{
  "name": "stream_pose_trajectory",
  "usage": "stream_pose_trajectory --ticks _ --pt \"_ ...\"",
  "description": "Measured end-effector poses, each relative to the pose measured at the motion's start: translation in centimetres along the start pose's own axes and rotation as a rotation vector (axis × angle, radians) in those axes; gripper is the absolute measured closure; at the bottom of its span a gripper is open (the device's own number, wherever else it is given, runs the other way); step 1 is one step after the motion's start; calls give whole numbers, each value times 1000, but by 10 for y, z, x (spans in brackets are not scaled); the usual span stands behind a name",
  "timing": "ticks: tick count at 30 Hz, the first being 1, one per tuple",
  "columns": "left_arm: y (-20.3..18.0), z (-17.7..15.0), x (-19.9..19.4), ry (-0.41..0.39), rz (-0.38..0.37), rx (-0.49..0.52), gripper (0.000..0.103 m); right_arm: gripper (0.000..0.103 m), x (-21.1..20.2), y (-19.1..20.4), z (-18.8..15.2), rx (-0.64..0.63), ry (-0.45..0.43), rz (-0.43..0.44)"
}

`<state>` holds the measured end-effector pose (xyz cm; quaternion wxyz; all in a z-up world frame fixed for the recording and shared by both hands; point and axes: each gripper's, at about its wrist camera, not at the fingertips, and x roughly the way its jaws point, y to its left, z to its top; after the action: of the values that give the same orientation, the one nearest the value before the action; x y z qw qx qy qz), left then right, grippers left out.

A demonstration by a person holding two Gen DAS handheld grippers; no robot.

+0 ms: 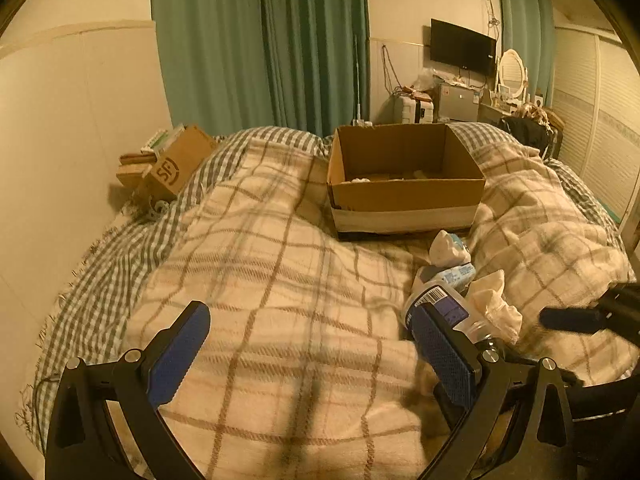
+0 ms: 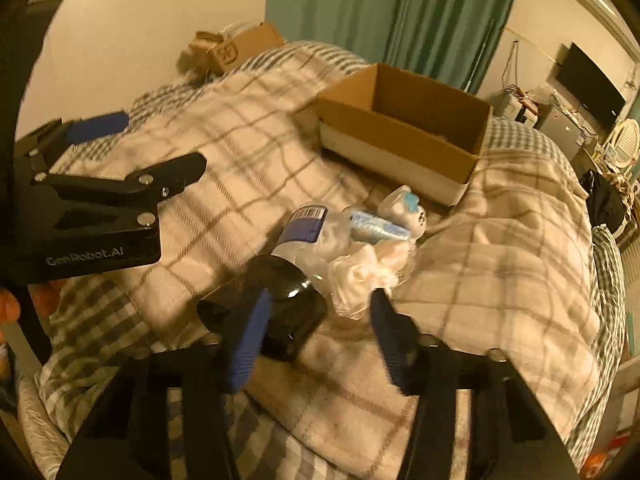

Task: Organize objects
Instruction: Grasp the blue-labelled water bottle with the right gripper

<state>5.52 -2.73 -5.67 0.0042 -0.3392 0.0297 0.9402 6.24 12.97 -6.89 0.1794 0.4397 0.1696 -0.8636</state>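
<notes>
An open cardboard box (image 1: 404, 194) (image 2: 396, 136) sits on the plaid blanket, with small items inside. In front of it lies a pile: a clear bottle with a blue label (image 1: 444, 308) (image 2: 300, 232), a blue-printed packet (image 1: 456, 274) (image 2: 376, 226), a white and blue object (image 1: 446, 246) (image 2: 404, 206) and crumpled white tissue (image 1: 496, 304) (image 2: 360, 276). My left gripper (image 1: 308, 340) (image 2: 120, 148) is open and empty, left of the pile. My right gripper (image 2: 320, 316) is open, just short of the tissue and the bottle's dark cap (image 2: 280, 300); one of its fingers (image 1: 568, 318) shows in the left wrist view.
The plaid blanket (image 1: 280, 280) covers the whole bed in soft folds. A second cardboard box (image 1: 172, 168) (image 2: 236, 48) and books sit at the bed's far left by the wall. Green curtains (image 1: 260, 40), a TV (image 1: 462, 46) and cluttered furniture stand beyond the bed.
</notes>
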Motion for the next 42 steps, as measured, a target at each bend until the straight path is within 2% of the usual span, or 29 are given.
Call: stream_pose_trajectory --ticks 3,13,17,19,21,27,28,29,30,31,32,33,39,42 --pt "1 -2 2 4 -6 -9 0 67 7 1 0 -6 17 15" --pt "2 -3 5 18 5 -9 0 67 -2 7 -3 -34 12 64" --pt "4 -5 8 31 -1 -10 0 67 -1 17 -4 -75 18 56" --pt "5 -5 8 31 -2 -9 0 63 -3 19 -6 -82 19 60" --pt "5 -5 8 33 -3 -11 0 43 -2 19 -8 -76 31 81" --pt "1 -7 10 41 -15 -7 0 43 13 16 -7 -43 61 71" --pt "1 -8 10 43 -17 -4 0 46 17 14 -7 -31 71 70" --pt "0 -8 11 47 -19 -4 0 62 22 12 -7 -18 81 65" --pt "0 -8 12 49 -18 -3 0 70 27 10 -7 -8 94 54" --pt "-1 -8 13 51 -20 -3 0 73 28 7 -7 6 93 57" --pt "-1 -8 13 54 -20 -2 0 87 27 6 -8 11 88 55" --pt "0 -8 13 54 -19 -3 0 95 25 5 -8 12 79 56" --pt "-4 -2 11 57 -15 -10 0 98 -13 -9 -3 26 -27 60" --pt "-14 1 15 68 -27 -7 0 98 -29 -23 -1 27 -77 -3"
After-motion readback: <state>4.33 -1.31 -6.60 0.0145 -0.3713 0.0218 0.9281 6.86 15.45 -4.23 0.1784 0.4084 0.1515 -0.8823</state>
